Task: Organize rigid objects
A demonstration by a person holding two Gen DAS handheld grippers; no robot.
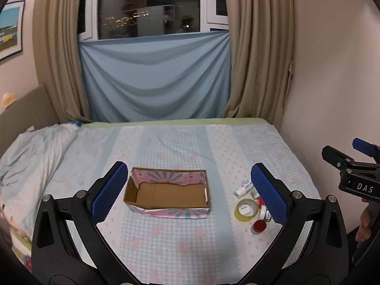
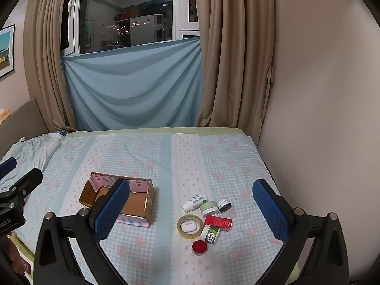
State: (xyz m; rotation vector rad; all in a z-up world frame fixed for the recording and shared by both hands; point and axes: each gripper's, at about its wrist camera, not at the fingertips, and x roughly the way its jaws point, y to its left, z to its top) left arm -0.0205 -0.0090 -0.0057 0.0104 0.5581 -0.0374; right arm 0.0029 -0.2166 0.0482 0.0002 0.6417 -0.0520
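Cardboard box beside clustered small containers.

place: home bedroom | cues: bed with floral sheet, beige curtains, framed picture

"das" on right gripper

bed, blue-checked floral sheet | open cardboard box left of centre | to its right, a cluster: white bottle on its side, green-lidded jar, small black jar, red box, tape roll ringing a white earbud case, green-labelled jar, red-lidded jar | crumpled duvet far left
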